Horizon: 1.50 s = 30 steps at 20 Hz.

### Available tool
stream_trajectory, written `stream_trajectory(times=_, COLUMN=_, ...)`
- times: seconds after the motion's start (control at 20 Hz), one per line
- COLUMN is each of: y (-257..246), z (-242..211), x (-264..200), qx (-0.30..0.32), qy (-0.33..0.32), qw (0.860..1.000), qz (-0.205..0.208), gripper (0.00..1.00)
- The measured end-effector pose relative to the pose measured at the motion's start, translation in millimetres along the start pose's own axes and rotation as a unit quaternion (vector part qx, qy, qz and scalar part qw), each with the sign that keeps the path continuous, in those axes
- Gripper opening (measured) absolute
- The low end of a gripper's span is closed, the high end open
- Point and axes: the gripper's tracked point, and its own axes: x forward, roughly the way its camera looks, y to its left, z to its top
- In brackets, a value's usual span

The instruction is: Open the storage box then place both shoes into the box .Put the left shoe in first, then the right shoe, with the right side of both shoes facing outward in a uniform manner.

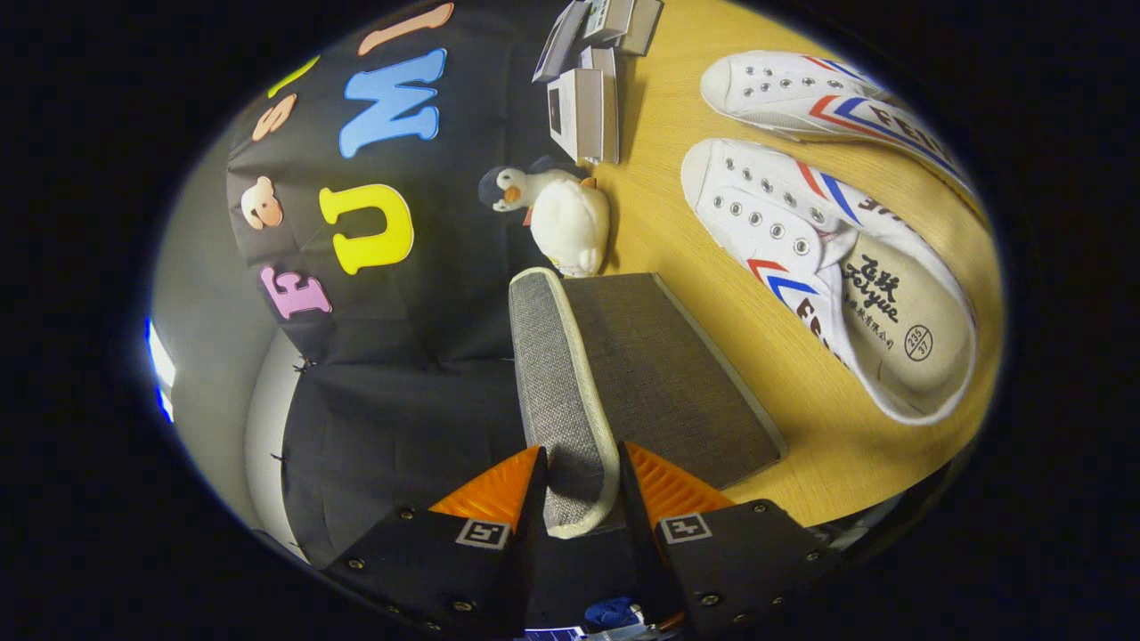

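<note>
Gripper view: the tool point(581, 472) is clamping the grey fabric lid point(561, 392) of the storage box point(677, 383), both fingers pressing its edge. The box is sitting on the wooden tabletop point(712, 267). Beyond it, a plush penguin point(561, 218) is leaning. Two white shoes point(828, 267) are lying beside the box, near small cartons point(588, 107).

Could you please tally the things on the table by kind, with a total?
Shoes: 2
Storage box: 1, its lid between the jaws of the gripper
Plush penguin: 1
Small cartons: about 4
Total: about 8
</note>
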Motion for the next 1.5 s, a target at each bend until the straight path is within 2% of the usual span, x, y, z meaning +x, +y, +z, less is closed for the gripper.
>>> stream_trajectory(times=0.3, y=-4.5, z=-3.3, x=-2.6, qx=-0.046, qy=0.015, qw=0.998, qz=-0.029, gripper=0.47)
stream_trajectory(times=0.35, y=0.5, z=3.8, x=2.7, qx=-0.04, qy=-0.011, qw=0.999, qz=-0.014, gripper=0.47)
stream_trajectory(times=0.4, y=4.4, z=11.7, x=-2.5, qx=-0.032, qy=-0.017, qw=0.999, qz=-0.024, gripper=0.15)
stream_trajectory(times=0.55, y=7.4, z=9.4, x=-8.3, qx=-0.054, qy=0.002, qw=0.998, qz=-0.023, gripper=0.15)
stream_trajectory(times=0.65, y=17.5, z=14.6, x=-12.0, qx=-0.065, qy=-0.014, qw=0.998, qz=-0.019, gripper=0.0)
stream_trajectory(times=0.8, y=30.2, z=9.9, x=-13.5, qx=-0.097, qy=-0.002, qw=0.995, qz=-0.026, gripper=0.0)
stream_trajectory(times=1.5, y=139.2, z=-22.1, x=-11.3, qx=-0.178, qy=0.014, qw=0.983, qz=0.034, gripper=0.0)
